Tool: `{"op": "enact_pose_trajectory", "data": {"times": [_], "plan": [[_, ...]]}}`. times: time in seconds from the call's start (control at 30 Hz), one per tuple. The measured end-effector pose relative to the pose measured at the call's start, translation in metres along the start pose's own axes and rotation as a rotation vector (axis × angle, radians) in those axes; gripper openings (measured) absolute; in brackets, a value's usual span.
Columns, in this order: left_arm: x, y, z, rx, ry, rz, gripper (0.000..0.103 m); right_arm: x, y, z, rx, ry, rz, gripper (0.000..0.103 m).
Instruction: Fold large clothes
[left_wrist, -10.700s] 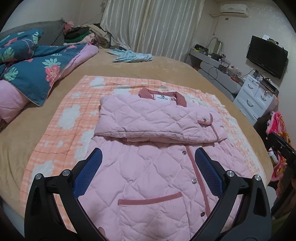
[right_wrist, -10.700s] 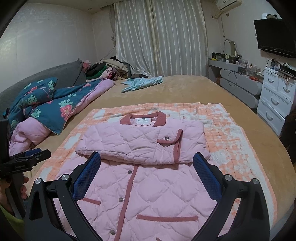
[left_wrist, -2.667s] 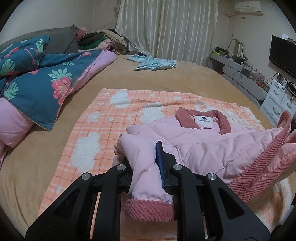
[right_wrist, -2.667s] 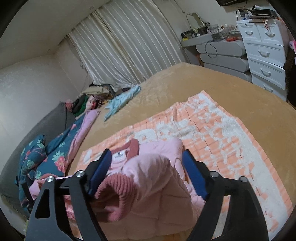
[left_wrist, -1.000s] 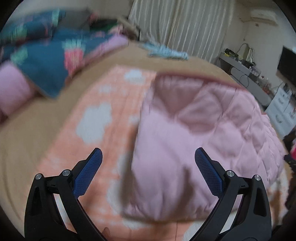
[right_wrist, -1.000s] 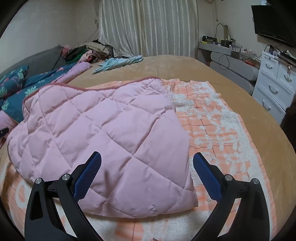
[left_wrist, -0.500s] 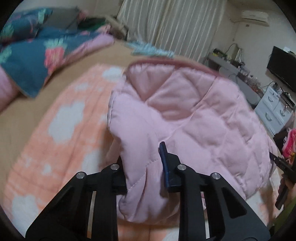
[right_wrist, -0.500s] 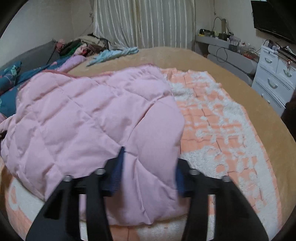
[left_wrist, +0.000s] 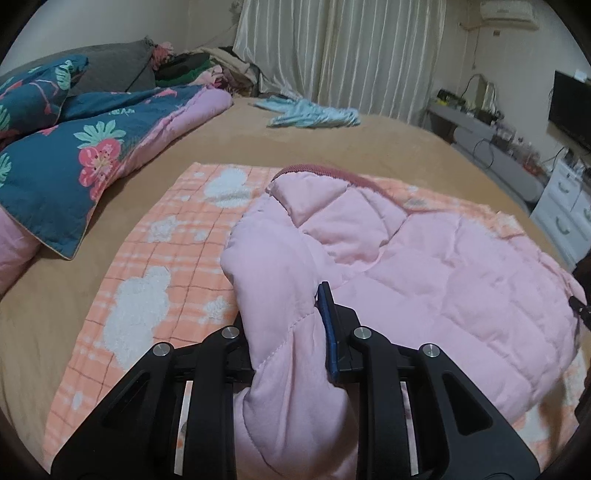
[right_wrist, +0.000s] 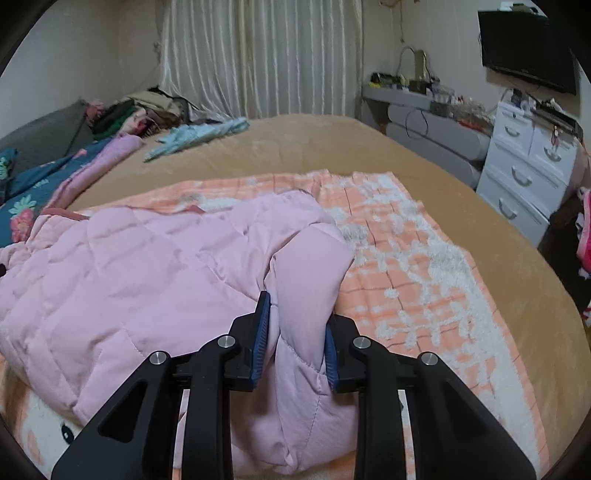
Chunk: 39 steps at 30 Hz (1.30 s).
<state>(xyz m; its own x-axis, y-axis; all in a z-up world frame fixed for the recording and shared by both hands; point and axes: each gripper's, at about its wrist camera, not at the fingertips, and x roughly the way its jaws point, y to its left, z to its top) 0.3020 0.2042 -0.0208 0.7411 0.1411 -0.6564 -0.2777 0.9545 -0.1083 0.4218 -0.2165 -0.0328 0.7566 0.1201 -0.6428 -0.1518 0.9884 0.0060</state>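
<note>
While it lies folded on the orange-and-white checked blanket (left_wrist: 155, 236), the pink quilted jacket (left_wrist: 424, 280) is pinched at both near corners. Left gripper (left_wrist: 286, 334) clamps its near-left fold; right gripper (right_wrist: 297, 330) clamps the near-right fold, apparently lifted slightly.

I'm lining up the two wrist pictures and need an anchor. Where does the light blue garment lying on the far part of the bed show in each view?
Left wrist: the light blue garment lies upper centre, right of the floral quilt, below the curtain.
Right wrist: the light blue garment lies upper left, below the curtain.
Shared landmark: the striped curtain on the far wall.
</note>
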Motion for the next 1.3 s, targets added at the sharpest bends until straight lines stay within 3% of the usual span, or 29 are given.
{"op": "enact_pose_trajectory", "data": {"times": [0.2,0.3,0.43,0.5,0.57,0.67,0.77,0.87,0.97,1.07,1.3], "plan": [[0.028,0.0,-0.006,0.007,0.058,0.017,0.018,0.022,-0.001,-0.012,-0.004,0.057,-0.004,0.027],[0.036,-0.002,-0.009,0.022,0.078,0.025,0.019,0.027,-0.002,-0.015,0.001,0.07,-0.013,0.034],[0.039,0.001,-0.01,0.006,0.09,0.02,0.022,0.03,-0.002,-0.022,0.006,0.072,-0.055,0.05],[0.038,0.001,-0.011,0.012,0.094,0.026,0.025,0.027,-0.005,-0.022,0.033,0.078,-0.058,0.064],[0.035,0.002,-0.011,0.015,0.1,0.037,0.027,0.023,-0.01,-0.023,0.066,0.077,-0.048,0.088],[0.029,0.002,-0.011,0.01,0.102,0.054,0.036,0.007,-0.017,-0.025,0.104,0.048,-0.021,0.097],[0.015,-0.001,-0.012,0.017,0.086,0.061,0.059,-0.013,-0.017,-0.028,0.118,0.018,0.01,0.099],[-0.002,-0.005,-0.012,0.025,0.063,0.059,0.068,-0.033,-0.017,-0.03,0.127,-0.011,0.038,0.099],[-0.018,-0.007,-0.013,0.02,0.047,0.049,0.084,-0.053,-0.013,-0.032,0.122,-0.034,0.064,0.099],[-0.035,-0.011,-0.015,0.016,0.031,0.03,0.093,-0.074,-0.007,-0.035,0.105,-0.063,0.081,0.099],[-0.067,-0.016,-0.028,0.002,0.014,0.007,0.093,-0.111,0.002,-0.042,0.096,-0.089,0.125,0.099]]}}
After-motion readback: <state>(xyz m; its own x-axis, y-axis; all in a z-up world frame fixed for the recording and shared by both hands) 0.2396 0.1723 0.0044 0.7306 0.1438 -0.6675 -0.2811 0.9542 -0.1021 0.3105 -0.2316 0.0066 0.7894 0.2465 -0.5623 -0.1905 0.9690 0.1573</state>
